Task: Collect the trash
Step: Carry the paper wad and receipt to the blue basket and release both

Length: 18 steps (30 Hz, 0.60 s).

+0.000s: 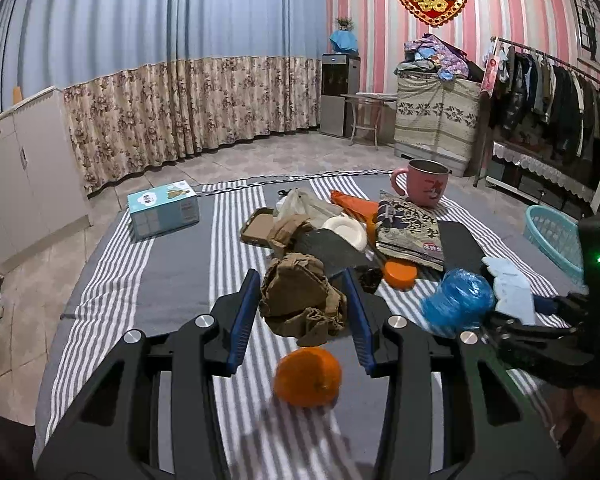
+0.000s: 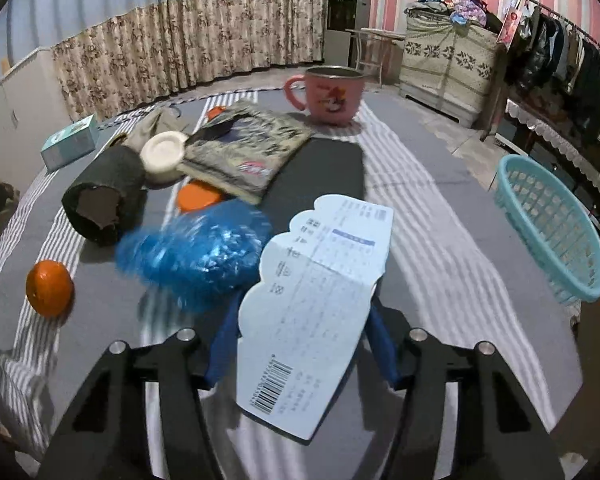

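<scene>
Right now the right gripper (image 2: 300,344) has a pale blue paper card with a scalloped top and a printed barcode (image 2: 316,300) standing between its blue pads; the card hides the contact, so whether the pads press on it I cannot tell. The card rises upright and leans a little toward the mat's right edge, which would suit carrying it edge-on to a bin. Beyond that right edge, off the mat, stands a light blue plastic lattice basket (image 2: 556,232), probably the place for the trash. Just beside the card, toward the mat's left, lies a crumpled blue plastic wrapper (image 2: 196,252), blurred.

The left gripper (image 1: 300,312) hovers with its jaws apart over the grey-and-white striped mat (image 1: 172,264), nothing clamped. A crumpled brown paper wad (image 1: 304,296) shows between its fingers but lies on the mat farther off, seemingly the next piece lined up. A round orange fruit (image 1: 308,376) sits nearer the mat's near edge, below the jaws.

The other clutter gathers around the mat's middle: a dark grey cardboard tube with a torn end (image 2: 104,200), a white round lid (image 2: 164,156), a flat orange disc (image 2: 200,196), a printed foil packet (image 2: 244,148). A pink mug with a cartoon print (image 2: 332,92) stands by the far edge, and a pale blue tissue box (image 1: 164,208) rests at the far left corner.
</scene>
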Tool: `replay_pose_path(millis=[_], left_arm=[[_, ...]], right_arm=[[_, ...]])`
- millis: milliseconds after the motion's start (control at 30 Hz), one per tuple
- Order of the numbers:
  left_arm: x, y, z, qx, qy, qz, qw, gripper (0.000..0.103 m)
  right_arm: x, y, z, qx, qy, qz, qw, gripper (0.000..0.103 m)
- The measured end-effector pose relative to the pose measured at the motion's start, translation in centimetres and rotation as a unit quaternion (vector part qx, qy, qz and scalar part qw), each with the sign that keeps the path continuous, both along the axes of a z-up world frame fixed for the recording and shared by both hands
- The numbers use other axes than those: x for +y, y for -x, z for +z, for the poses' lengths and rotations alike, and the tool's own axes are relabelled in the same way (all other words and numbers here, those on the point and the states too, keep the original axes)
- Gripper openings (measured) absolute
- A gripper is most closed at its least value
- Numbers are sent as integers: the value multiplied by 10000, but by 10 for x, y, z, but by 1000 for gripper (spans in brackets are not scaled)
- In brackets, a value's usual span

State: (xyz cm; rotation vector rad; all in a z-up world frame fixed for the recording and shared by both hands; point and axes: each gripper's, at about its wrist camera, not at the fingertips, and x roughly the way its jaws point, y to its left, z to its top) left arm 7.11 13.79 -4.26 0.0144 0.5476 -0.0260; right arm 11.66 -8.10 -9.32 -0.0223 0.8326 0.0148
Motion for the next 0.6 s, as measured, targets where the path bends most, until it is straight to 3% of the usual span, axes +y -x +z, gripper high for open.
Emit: replay_pose_path(millis=[300, 600], left_arm=[[-45, -15, 11, -88, -27, -61, 9999, 41], [-86, -31, 34, -317, -134, -102, 9994, 41]], right_arm=[[-80, -19, 33, -571, -392, 218, 9974, 57], [-131, -45, 54, -1014, -268, 328, 9939, 57]])
